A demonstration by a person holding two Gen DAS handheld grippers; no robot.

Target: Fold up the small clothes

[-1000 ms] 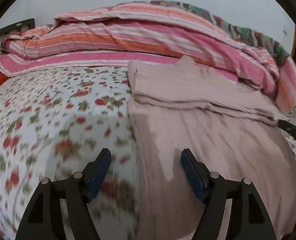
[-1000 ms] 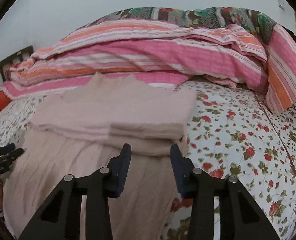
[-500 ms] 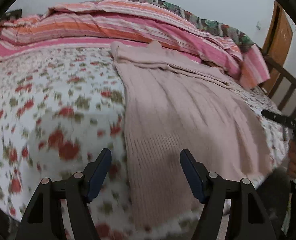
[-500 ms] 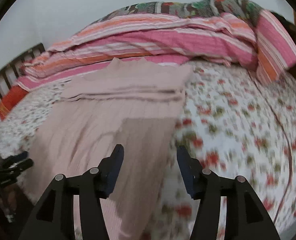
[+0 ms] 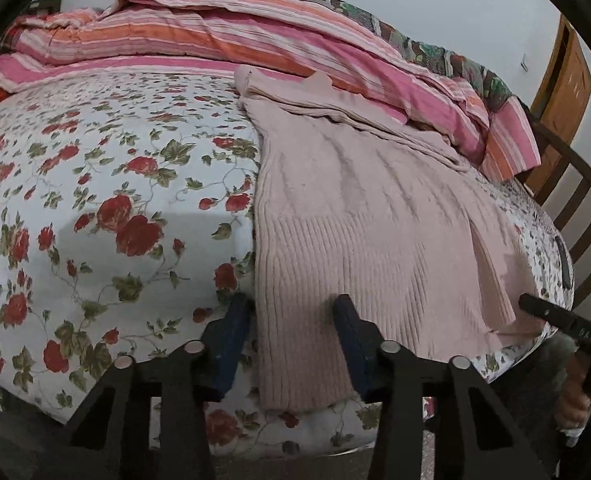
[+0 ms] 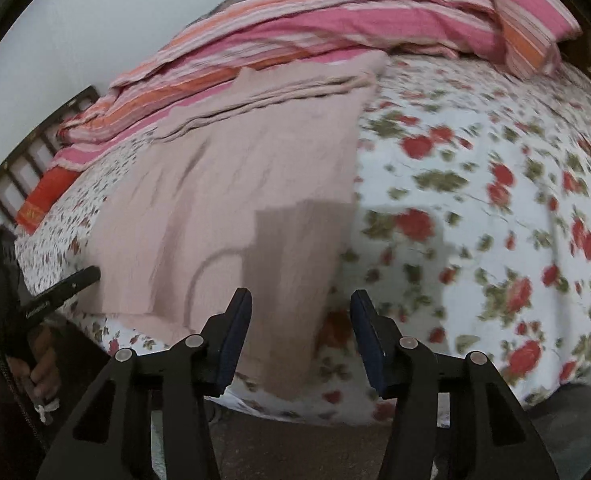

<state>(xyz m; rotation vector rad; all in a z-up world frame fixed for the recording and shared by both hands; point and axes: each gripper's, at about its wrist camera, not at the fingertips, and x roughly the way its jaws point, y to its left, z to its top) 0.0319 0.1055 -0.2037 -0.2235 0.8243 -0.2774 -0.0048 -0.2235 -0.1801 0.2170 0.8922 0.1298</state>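
Since a second ago both tongs have pulled back from the folded top of the pink sweater [image 5: 359, 216] to its ribbed hem at the near edge of the bed [image 5: 95, 208]. The sweater lies flat on the flowered sheet, its sleeves folded across the top beside the striped quilt [image 5: 223, 36]. The left tongs [image 5: 291, 312] have just been closing and now straddle the hem's left corner, pads not yet pressing. The right tongs [image 6: 301, 312] stand spread above the hem's right corner, empty. Wooden bed rails [image 5: 575, 200] rise beyond the sweater's right side.
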